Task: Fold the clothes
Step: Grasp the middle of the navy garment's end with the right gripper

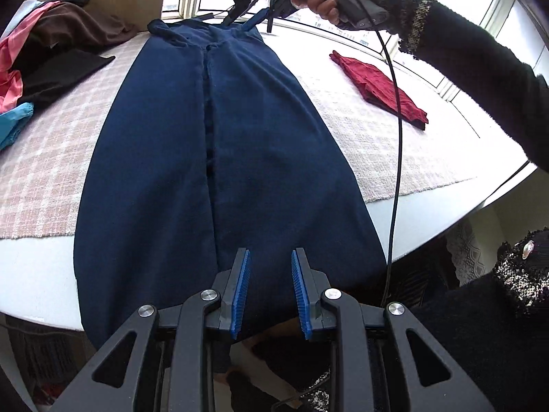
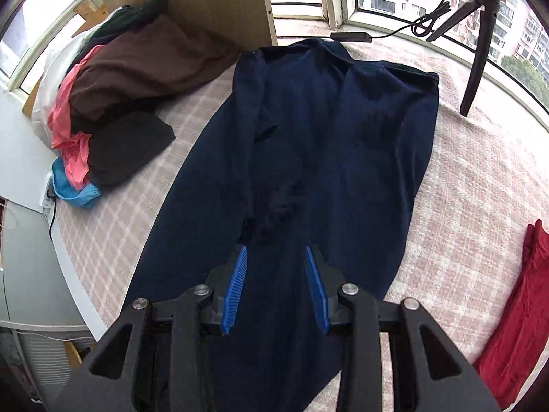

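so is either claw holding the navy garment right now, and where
Neither. Both the left claw and the right claw are open above the navy garment, gripping nothing.

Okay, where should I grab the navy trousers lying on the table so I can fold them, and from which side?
Probably grip the navy trousers at the hem end that hangs over the table edge below the left gripper, coming from the near side. That cloth is free underneath, so open jaws can close around it. The right gripper could take the far end, which lies flat.
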Tool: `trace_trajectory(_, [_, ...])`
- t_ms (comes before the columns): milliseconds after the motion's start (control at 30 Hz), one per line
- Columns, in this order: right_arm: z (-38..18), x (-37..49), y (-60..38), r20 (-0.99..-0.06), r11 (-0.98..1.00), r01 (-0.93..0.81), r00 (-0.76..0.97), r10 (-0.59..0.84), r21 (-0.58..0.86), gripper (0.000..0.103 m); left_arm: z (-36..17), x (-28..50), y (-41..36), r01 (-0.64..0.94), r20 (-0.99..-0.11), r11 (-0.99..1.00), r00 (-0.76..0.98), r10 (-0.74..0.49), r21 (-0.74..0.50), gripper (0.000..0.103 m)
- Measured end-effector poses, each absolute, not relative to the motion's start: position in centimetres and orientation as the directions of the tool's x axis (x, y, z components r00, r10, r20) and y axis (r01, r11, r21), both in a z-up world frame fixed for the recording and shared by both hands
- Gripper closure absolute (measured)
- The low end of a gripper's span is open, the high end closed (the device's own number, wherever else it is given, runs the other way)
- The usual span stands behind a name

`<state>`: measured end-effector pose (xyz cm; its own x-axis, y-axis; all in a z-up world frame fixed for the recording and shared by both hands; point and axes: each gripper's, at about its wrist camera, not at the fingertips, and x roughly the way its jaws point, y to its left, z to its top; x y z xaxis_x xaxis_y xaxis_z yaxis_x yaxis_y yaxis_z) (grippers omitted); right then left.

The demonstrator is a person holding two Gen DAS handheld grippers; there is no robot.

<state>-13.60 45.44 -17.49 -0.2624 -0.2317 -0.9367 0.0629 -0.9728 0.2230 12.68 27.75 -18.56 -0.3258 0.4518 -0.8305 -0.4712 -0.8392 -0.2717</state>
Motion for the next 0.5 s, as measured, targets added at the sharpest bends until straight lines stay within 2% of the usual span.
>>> trace_trajectory(200, [-21.8, -19.1, 44.7, -0.969, -0.973, -0.078, -0.139, -0.206, 0.218, 0.068, -18.2, 13.9, 26.5, -0.392, -0.838, -0.883, -0.364, 0.407, -0.259, 0.077])
trace_trajectory(367, [-23.2, -20.4, 43.3, -0.988, -0.987, -0.086, -0.088, -0.125, 0.132, 0.068, -18.5, 14.9, 25.8, -0.367, -0.839, -0.894, -0.374, 0.395, -0.258, 0.077])
trace_trajectory(433, [-23.5, -20.6, 42.4, -0.992, -0.992, -0.071, -0.072, -0.100, 0.105, 0.058, -18.7, 15.1, 25.5, -0.365, -0.835, -0.894, -0.380, 0.397, -0.259, 0.077])
trace_trajectory(500, [-23.6, -20.6, 41.1, -0.997, -0.998, -0.033, -0.060, -0.043, 0.045, 0.057, -18.9, 15.2, 25.3, -0.364, -0.830, -0.893, -0.385, 0.404, -0.265, 0.077])
